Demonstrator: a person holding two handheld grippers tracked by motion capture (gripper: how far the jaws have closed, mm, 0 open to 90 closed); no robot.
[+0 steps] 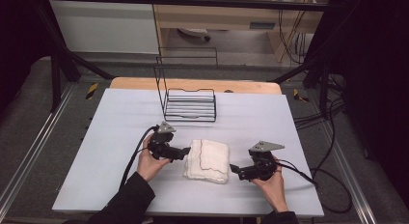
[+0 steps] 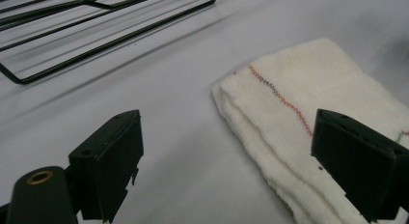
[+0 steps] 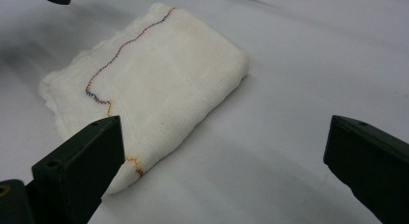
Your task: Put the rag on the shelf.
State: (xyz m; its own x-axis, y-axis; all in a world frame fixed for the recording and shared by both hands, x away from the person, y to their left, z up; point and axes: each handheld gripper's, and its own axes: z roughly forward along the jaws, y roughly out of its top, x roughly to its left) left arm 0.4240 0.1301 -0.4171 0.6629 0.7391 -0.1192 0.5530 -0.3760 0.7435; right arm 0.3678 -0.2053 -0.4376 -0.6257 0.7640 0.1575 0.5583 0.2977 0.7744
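A folded cream towel (image 1: 207,160) with a coloured stitched line lies in the middle of the white table cover (image 1: 111,132). My left gripper (image 1: 186,151) is at the towel's left edge, held by a hand. In the left gripper view its jaws (image 2: 226,151) stand wide open, the towel's (image 2: 299,103) layered edge running toward the right jaw, nothing pinched. My right gripper (image 1: 233,168) is just off the towel's right near corner. Its jaws (image 3: 224,147) are wide open too, the towel (image 3: 159,84) lying ahead of the left jaw with bare cover between them.
A black wire rack (image 1: 189,105) stands behind the towel near the table's far edge, with its tall frame at the left; its wires (image 2: 96,26) show ahead of the left gripper. Cables trail from both grippers across the cover. A wooden strip (image 1: 193,84) borders the far side.
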